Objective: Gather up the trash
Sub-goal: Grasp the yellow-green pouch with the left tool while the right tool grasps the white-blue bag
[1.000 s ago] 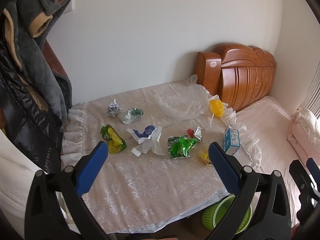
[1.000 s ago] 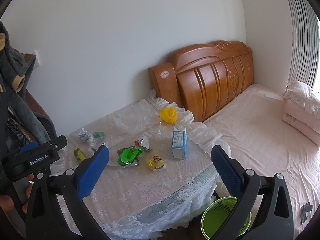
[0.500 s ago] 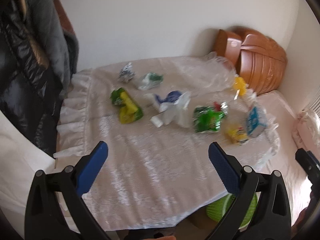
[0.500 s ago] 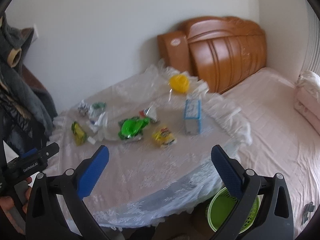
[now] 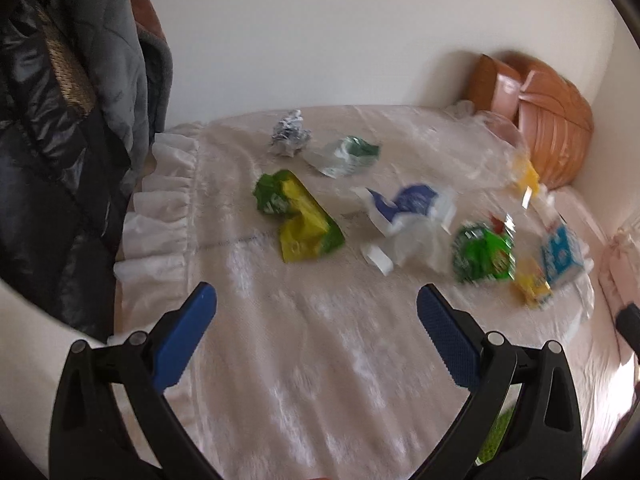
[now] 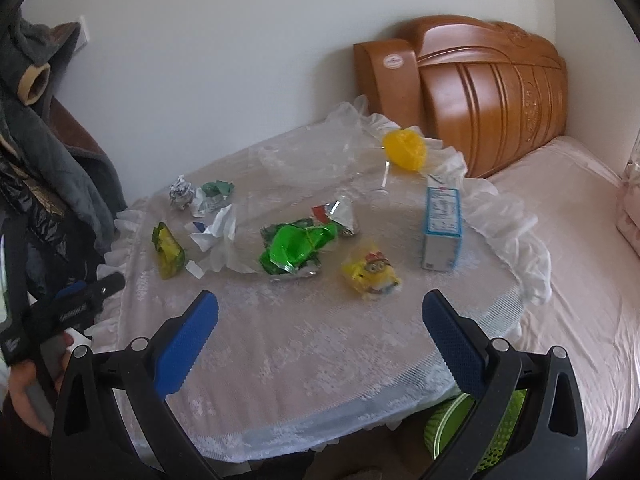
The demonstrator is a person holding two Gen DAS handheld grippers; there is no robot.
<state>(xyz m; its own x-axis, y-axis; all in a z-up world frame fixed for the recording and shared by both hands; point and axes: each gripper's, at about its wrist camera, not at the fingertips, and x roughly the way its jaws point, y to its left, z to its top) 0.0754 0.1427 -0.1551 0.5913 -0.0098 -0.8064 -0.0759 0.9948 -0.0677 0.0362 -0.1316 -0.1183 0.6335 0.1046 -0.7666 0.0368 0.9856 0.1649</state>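
Both grippers spread wide, holding nothing: left gripper and right gripper hover over the lace tablecloth. Trash sits mid-table: green-yellow wrapper, green foil bag, carton. Only the right wrist view shows the green basket clearly, under the table edge; left view is blurred.

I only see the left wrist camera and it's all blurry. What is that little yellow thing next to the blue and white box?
Observer: The right wrist view shows a yellow packet with a goggle-eyed cartoon face, lying flat near the blue and white carton.
Operator: Is the box lying down too?
Observer: No, the carton stands upright.
Operator: Is there a bin anywhere?
Observer: Yes, a lime green mesh basket sits on the floor, partly under the edge of the lace-covered table.
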